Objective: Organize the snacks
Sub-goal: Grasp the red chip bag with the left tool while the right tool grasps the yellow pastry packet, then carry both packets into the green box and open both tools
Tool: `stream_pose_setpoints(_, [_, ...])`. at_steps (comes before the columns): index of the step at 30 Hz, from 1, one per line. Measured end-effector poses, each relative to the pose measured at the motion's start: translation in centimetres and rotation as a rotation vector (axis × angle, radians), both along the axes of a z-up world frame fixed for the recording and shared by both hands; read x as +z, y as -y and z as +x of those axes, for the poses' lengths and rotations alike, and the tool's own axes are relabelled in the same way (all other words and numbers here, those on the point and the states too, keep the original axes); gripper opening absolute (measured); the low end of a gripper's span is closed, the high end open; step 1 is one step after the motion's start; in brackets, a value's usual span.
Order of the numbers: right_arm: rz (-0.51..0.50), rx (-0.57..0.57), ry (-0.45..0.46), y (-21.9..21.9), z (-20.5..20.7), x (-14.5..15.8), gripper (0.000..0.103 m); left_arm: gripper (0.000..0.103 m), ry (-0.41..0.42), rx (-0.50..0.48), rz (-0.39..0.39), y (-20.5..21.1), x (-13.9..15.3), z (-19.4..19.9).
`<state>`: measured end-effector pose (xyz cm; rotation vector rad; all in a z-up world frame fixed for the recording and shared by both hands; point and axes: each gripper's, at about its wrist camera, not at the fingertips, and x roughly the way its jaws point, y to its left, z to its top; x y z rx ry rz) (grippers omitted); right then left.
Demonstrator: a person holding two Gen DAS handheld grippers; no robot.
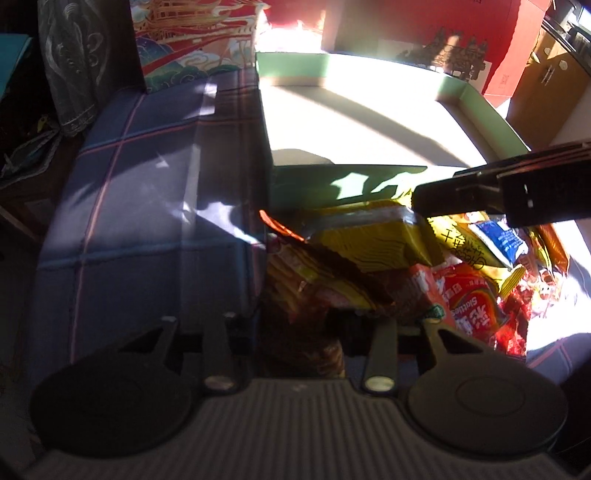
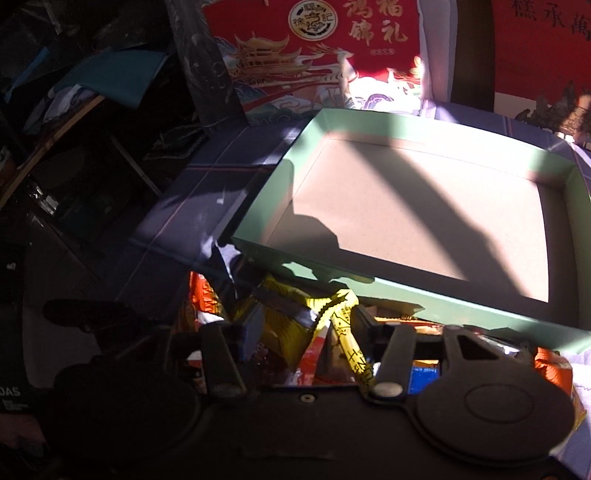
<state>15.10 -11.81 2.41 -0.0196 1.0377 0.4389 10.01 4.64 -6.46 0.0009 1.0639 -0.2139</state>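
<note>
A pile of snack packets lies on a blue plaid cloth just in front of a shallow green box (image 1: 476,99) with a bare cardboard floor (image 2: 406,218). The pile holds a yellow wafer pack (image 1: 373,240), a red Skittles bag (image 1: 472,310), a small blue packet (image 1: 498,240) and a dark brown packet (image 1: 306,314). My left gripper (image 1: 306,332) is low over the brown packet, jaws apart. My right gripper (image 2: 306,332) reaches into the pile around the yellow pack (image 2: 291,321), jaws apart; it shows as a dark arm in the left wrist view (image 1: 461,199).
A red gift box with gold pagoda art (image 2: 314,55) stands behind the green box, with another red box (image 1: 424,33) to its right. A dark patterned cloth (image 1: 74,66) hangs at the left. Wooden cabinets (image 1: 546,74) stand far right. The blue plaid cloth (image 1: 129,206) stretches left.
</note>
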Motion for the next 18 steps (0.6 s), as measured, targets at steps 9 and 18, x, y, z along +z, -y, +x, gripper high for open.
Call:
stream_pose_setpoints(9, [-0.076,0.217,-0.107,-7.4,2.7,-3.1,0.055,0.064,-0.001,0.104,0.004,-5.5,0.0,0.2])
stream_pose_setpoints(18, [-0.156,0.318,-0.09,-10.9,2.1,-3.0,0.06,0.084,0.051,0.06,0.019,-5.8,-0.5,0.2])
